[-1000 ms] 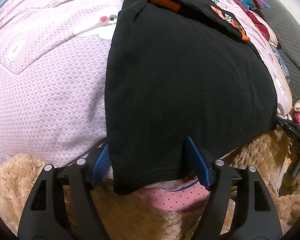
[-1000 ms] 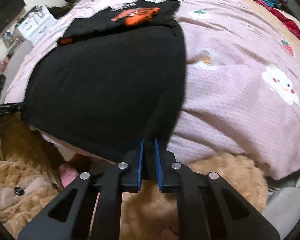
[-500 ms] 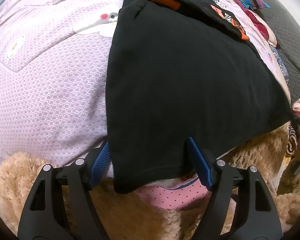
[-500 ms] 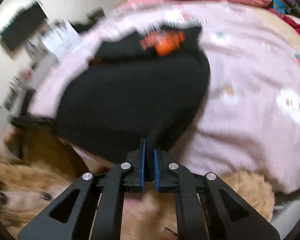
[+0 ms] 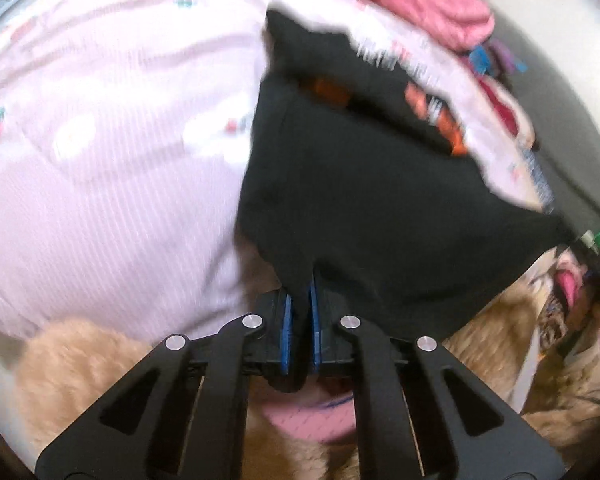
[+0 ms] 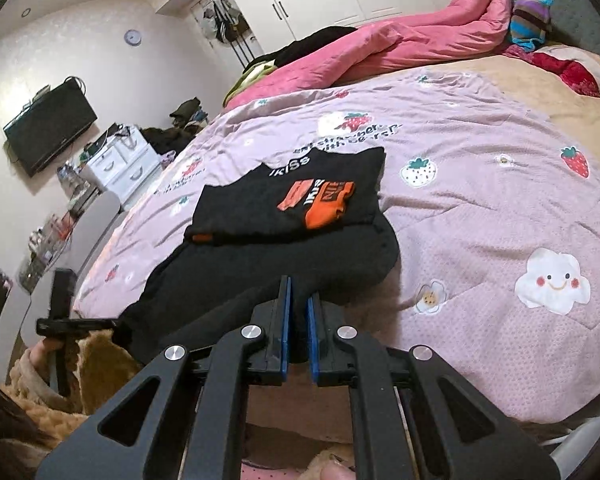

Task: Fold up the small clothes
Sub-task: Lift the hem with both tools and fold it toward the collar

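A black shirt [image 6: 284, 264] lies across the near part of the bed, and everything else in the room sits around it. Off to its left, against the wall, hangs a dark television [image 6: 50, 128], with a white chest of drawers [image 6: 118, 162] under it, nearer the bed. At the shirt's left near corner the left gripper [image 5: 299, 312] has its blue pads closed tight on a pinch of black cloth (this view is quite blurred, but the pinch between the pads is plain enough). From the other side that same tool [image 6: 76, 325] shows as a black bar touching the corner of the cloth.

The far end of the shirt is folded back on itself, so an orange print [image 6: 320, 202] with white lettering faces up. The rest spreads toward the near edge over a pale pink bedspread [image 6: 480, 208] dotted with strawberries and a smiling cloud.

At the shirt's right near edge the right gripper [image 6: 298, 322] is likewise clamped, its jaws together on a raised fold of the black fabric. Beyond the shirt, at the far side of the bed, a bright pink quilt [image 6: 400, 42] lies bunched up. Below the shirt's near edge there is tan fuzzy fabric [image 5: 80, 368].
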`<state>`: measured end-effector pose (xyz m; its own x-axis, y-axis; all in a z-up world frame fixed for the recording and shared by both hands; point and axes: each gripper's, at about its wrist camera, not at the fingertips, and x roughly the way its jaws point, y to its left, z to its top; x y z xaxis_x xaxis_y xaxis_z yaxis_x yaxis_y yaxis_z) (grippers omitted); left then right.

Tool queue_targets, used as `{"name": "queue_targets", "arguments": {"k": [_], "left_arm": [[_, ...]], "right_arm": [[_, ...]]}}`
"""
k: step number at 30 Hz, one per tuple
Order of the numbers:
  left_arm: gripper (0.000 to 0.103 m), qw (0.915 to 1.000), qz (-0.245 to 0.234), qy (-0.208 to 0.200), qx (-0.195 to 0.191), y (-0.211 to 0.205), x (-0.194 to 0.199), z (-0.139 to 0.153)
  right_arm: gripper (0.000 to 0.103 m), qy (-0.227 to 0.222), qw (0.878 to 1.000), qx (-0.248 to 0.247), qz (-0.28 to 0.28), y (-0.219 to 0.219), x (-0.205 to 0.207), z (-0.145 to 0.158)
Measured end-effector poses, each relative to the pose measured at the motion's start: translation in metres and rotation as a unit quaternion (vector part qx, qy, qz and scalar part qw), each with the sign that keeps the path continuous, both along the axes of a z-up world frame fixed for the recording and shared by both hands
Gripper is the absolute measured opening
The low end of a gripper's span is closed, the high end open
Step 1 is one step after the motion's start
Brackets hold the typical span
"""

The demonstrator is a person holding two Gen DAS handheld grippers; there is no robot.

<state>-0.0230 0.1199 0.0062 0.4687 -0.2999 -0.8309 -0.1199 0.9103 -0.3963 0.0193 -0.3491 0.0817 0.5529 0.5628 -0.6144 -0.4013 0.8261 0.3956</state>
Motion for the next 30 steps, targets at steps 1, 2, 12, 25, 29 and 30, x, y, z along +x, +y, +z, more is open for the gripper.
{"name": "queue_targets", "arguments": {"k": [1, 2, 12, 25, 29, 30], "left_arm": [[0.002, 0.9998, 0.005, -0.019, -0.001, 0.003, 0.002, 0.013], [0.002, 0.9995, 0.008, -0.032, -0.002, 0.006, 0.004, 0.022], [0.002, 0.9920, 0.031, -0.121, -0.015, 0.021, 0.021, 0.074], [0.002, 0.9867, 0.047, -0.155, -0.002, 0.022, 0.048, 0.087], [0.002, 0.9855, 0.051, -0.162, -0.001, 0.022, 0.060, 0.090], [0.002, 0.9851, 0.052, -0.164, 0.001, 0.022, 0.063, 0.092]], "right_arm": [[0.007, -0.004, 1.000, 0.003, -0.006, -0.001, 0.001, 0.003], [0.007, -0.007, 1.000, 0.007, -0.011, -0.003, 0.002, 0.005], [0.007, -0.035, 0.998, 0.028, -0.055, -0.020, 0.011, 0.026], [0.007, -0.055, 0.995, 0.019, -0.077, -0.008, 0.045, 0.037], [0.007, -0.056, 0.995, 0.012, -0.082, -0.005, 0.058, 0.039], [0.007, -0.058, 0.995, 0.011, -0.081, -0.004, 0.061, 0.040]]}}
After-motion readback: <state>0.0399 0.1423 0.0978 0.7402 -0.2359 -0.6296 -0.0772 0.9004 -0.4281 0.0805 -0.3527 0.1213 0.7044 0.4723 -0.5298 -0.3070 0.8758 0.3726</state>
